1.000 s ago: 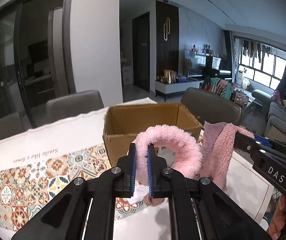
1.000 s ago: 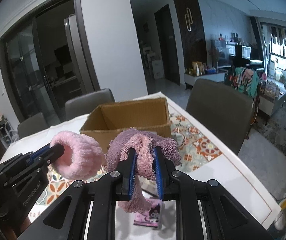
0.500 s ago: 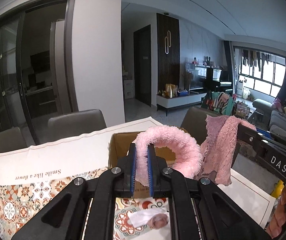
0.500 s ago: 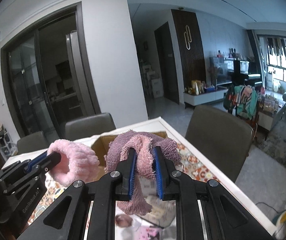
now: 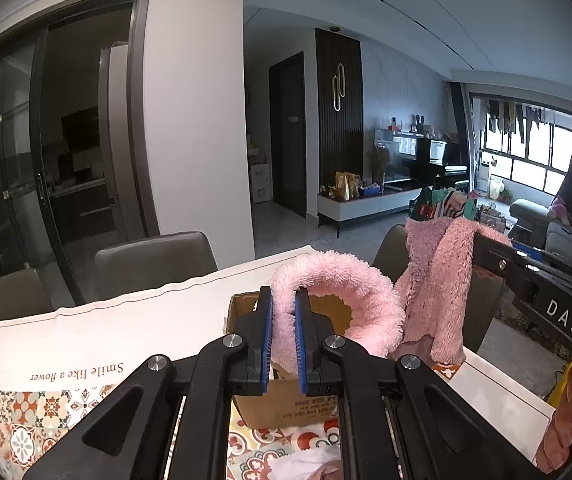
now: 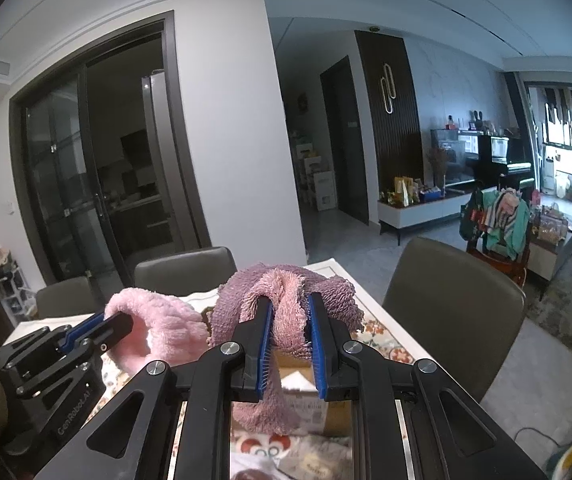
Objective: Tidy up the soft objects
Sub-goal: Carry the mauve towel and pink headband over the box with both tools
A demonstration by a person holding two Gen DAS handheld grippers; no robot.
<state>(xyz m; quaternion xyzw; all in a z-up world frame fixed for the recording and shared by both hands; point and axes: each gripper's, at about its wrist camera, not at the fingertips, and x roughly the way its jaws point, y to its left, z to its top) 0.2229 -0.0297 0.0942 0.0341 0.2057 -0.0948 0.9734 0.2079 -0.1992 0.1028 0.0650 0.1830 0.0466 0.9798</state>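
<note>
Left gripper (image 5: 283,332) clamps the pink headband (image 5: 350,292), right gripper (image 6: 289,332) pinches the mauve towel (image 6: 286,308); only the left view shows inside the cardboard box (image 5: 286,404), mostly hidden.

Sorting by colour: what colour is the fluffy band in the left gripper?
Light pink fluffy band, clearest in the left wrist view.

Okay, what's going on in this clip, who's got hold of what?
A person is sorting soft things at a dining table with a handheld tool in each hand. The left tool is clamped on a fluffy light-pink band, and the right tool is clamped on a mauve fuzzy cloth. Both are held up in the air side by side, above an open cardboard box standing on the patterned tablecloth. Nothing has been let go yet.
</note>
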